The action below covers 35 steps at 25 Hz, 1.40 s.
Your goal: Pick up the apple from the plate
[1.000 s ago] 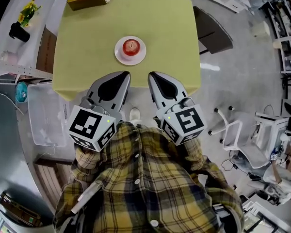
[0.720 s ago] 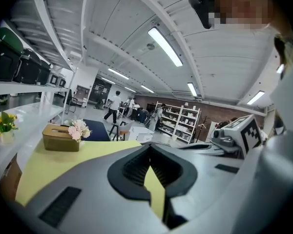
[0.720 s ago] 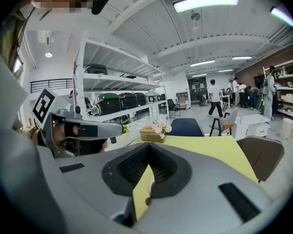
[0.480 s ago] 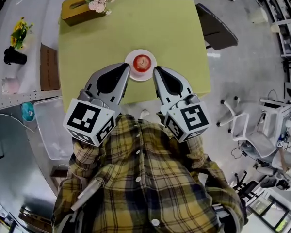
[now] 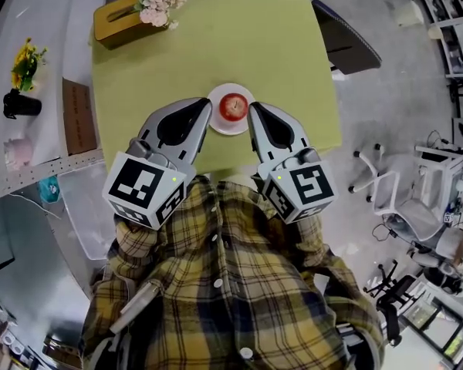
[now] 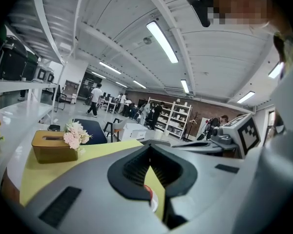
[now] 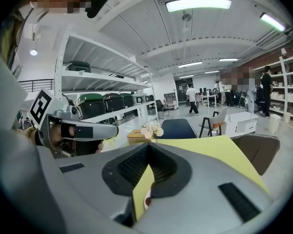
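1. At the centre of the head view, the apple (image 5: 233, 107) sits on the white plate (image 5: 231, 129) on the yellow-green table (image 5: 216, 45). Your left gripper (image 5: 207, 103) and right gripper (image 5: 253, 107) flank the plate, tips close beside its rim, neither on the apple.
2. Low in the middle of the left gripper view, your jaws meet at the tips with nothing between them. A sliver of plate and red apple shows through the gap beneath.
3. Low in the centre of the right gripper view, your jaws are likewise pressed together and empty, and the plate's edge peeks out below them.
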Available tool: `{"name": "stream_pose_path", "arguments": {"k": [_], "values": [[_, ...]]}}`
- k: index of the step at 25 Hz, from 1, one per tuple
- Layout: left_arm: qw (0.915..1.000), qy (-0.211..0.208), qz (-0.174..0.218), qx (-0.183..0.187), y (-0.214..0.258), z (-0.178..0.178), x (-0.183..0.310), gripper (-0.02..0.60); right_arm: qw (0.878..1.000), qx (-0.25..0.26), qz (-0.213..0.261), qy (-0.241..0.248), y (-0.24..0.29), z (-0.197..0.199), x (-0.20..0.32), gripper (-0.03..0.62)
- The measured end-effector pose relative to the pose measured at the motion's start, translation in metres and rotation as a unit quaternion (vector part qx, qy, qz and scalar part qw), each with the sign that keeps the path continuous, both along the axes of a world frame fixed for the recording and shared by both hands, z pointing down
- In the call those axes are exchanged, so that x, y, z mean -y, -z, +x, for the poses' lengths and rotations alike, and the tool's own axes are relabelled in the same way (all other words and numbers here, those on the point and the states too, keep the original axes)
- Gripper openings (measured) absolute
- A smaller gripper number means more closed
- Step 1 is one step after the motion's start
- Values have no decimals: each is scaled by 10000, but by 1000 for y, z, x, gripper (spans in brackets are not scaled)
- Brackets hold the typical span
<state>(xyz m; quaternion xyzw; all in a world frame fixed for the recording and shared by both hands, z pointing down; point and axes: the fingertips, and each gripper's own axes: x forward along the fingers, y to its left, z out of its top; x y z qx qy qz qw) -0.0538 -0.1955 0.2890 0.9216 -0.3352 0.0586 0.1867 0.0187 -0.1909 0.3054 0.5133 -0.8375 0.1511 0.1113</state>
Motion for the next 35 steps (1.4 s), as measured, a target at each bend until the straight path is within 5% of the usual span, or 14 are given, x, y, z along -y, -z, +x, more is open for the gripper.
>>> {"name": "stream_pose_path", "arguments": {"k": [21,35], "values": [[9979,608,-195,66,-17,22,18,8,9981,43,-208,571,-19,24,16,-3],[9970,591,-498,99,-52,27,22,8,9963,115,-476,712,-53,23,23,-2]]}}
